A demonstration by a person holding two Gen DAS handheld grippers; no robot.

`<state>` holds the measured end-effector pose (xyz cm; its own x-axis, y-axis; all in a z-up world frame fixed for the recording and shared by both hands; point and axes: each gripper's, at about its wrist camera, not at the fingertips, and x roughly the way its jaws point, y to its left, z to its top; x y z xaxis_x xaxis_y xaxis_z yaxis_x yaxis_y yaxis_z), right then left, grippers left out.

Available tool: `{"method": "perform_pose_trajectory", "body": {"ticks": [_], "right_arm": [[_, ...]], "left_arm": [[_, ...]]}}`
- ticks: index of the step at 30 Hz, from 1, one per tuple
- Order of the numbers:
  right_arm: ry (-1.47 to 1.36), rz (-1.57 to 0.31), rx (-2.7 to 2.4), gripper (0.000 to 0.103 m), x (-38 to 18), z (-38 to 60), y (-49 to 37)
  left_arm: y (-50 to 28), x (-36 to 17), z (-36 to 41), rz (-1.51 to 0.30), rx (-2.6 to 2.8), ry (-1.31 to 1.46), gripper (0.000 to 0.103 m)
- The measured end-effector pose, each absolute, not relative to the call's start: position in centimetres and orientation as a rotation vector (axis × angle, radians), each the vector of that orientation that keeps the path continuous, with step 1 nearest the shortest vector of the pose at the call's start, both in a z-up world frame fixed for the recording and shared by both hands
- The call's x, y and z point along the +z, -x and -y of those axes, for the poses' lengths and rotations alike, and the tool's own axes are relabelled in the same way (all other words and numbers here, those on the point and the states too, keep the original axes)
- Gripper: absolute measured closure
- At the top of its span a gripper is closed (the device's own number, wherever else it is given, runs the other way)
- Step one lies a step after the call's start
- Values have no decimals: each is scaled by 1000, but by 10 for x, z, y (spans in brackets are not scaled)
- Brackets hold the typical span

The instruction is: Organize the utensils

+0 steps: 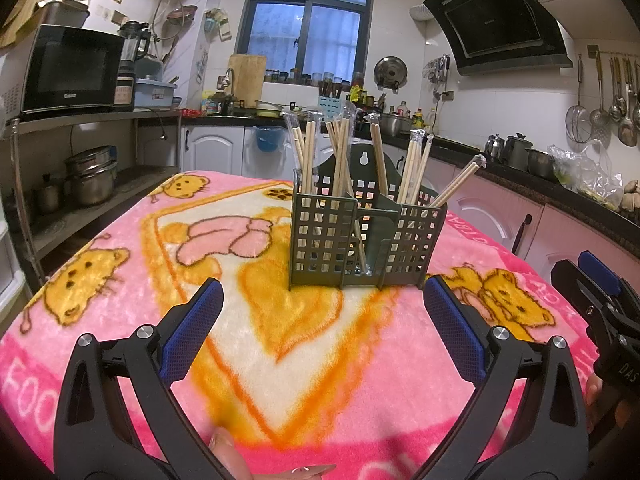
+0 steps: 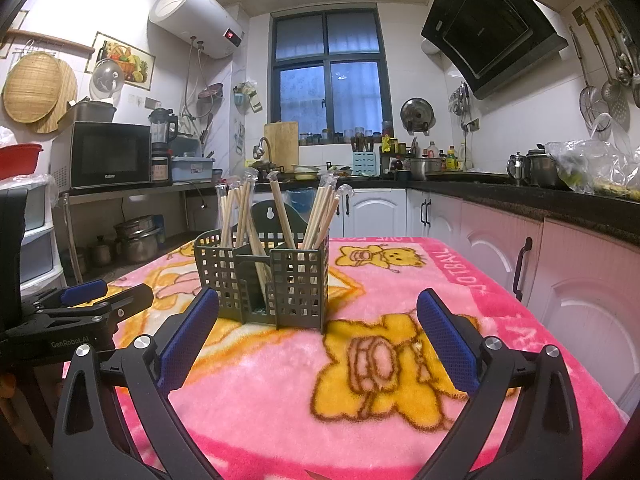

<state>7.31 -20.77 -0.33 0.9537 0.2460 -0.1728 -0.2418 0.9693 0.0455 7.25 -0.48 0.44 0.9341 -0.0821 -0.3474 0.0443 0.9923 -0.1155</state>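
Left gripper (image 1: pixel 323 300): jaws spread wide, nothing btwn pads, held low over blanket (image 1: pixel 120 320), aimed at holder. Right gripper (image 2: pixel 318 310): likewise released, empty, level w/ tabletop, just beside left unit; each shows at edge of other's view.

Utensil holder (image 1: pixel 362 236): dark green plastic, square-grid walls, 3 compartments, upright at table centre, ahead of both claws, apart from them. Nothing stands btwn claws and holder.

Chopsticks (image 1: pixel 340 152): pale wood, clear wrappers at tips, standing fanned in all compartments; one pair leans far right.

Blanket: pink fleece, fuzzy, yellow bear print.

Surroundings: microwave (image 1: pixel 72 68), window (image 1: pixel 308 16), range hood (image 1: pixel 500 20), hanging ladles (image 1: pixel 616 96).

Fingertip (image 1: pixel 224 440) visible at bottom edge.
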Motion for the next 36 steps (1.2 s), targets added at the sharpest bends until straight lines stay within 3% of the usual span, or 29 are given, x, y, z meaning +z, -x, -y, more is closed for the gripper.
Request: {"method": "perform_pose_trajectory", "body": {"ticks": [36], "right_arm": [[-54,-243,212,6,-6,225,-79]], "left_arm": [[-77,0,-2,-398,-51,124,11]]}}
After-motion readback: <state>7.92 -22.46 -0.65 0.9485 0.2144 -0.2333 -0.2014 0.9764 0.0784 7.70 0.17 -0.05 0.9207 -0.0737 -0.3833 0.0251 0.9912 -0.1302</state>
